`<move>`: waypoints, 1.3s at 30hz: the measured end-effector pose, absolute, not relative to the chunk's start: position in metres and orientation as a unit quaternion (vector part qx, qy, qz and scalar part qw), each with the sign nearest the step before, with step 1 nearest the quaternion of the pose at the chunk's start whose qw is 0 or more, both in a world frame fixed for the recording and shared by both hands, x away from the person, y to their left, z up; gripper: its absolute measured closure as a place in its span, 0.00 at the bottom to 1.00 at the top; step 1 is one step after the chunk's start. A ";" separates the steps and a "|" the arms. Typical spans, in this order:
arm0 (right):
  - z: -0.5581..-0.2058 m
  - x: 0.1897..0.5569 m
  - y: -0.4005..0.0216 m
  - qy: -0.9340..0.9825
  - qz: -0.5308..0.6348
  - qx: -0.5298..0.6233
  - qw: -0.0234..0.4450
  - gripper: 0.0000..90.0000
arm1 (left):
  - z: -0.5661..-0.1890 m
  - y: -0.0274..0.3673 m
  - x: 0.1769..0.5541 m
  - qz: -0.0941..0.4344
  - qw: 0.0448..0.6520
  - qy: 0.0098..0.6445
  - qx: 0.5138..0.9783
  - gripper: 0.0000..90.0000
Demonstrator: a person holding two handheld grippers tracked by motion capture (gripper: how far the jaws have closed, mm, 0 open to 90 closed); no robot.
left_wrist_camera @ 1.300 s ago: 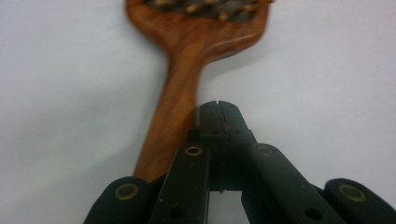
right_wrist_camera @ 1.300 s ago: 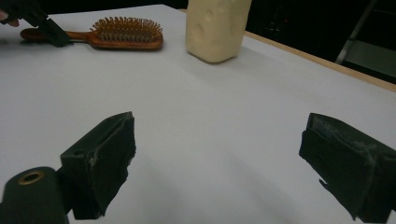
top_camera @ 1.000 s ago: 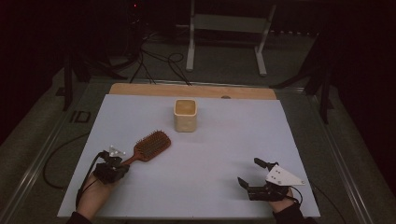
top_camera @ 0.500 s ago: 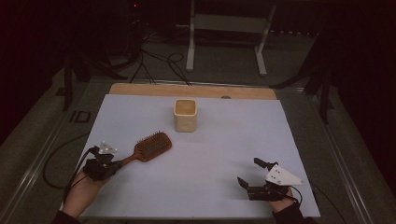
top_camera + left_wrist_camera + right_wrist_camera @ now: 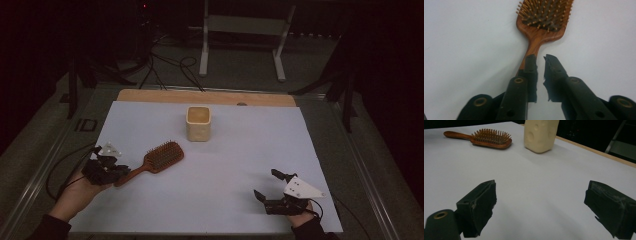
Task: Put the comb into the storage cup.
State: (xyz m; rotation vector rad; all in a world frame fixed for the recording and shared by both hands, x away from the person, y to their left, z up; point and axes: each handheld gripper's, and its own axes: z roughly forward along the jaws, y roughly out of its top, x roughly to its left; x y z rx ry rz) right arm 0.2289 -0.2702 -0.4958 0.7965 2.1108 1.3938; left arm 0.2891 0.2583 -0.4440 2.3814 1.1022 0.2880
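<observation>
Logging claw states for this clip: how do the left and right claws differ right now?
The left claw has its jaws nearly together, with a narrow gap, and has just been opening; the right claw stands wide open. The left claw sits at the handle of the hairbrush, which lies beside one jaw rather than between them; the right claw has nothing near it but bare mat. Both are black, hand-held and low over the mat.

I see a reddish-brown wooden hairbrush (image 5: 159, 159) (tan bristles on a dark pad), a cream holder (image 5: 198, 123), a pale sheet (image 5: 250, 150).
</observation>
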 end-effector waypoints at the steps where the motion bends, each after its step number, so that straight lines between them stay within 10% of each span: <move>1: -0.496 0.229 -0.270 0.772 0.510 0.291 0.243 0.11 | -0.445 0.257 0.290 0.106 0.245 0.403 0.875 0.86; 12: -0.496 0.229 -0.270 0.773 0.510 0.289 0.243 0.11 | -0.456 0.244 0.301 0.074 0.194 0.376 0.903 0.53; 18: -0.496 0.229 -0.270 0.775 0.508 0.287 0.243 0.11 | -0.458 0.238 0.306 0.047 0.190 0.347 0.917 0.15; 39: -0.496 0.229 -0.270 0.773 0.511 0.288 0.241 0.11 | -0.467 0.223 0.331 0.022 0.147 0.289 0.946 0.00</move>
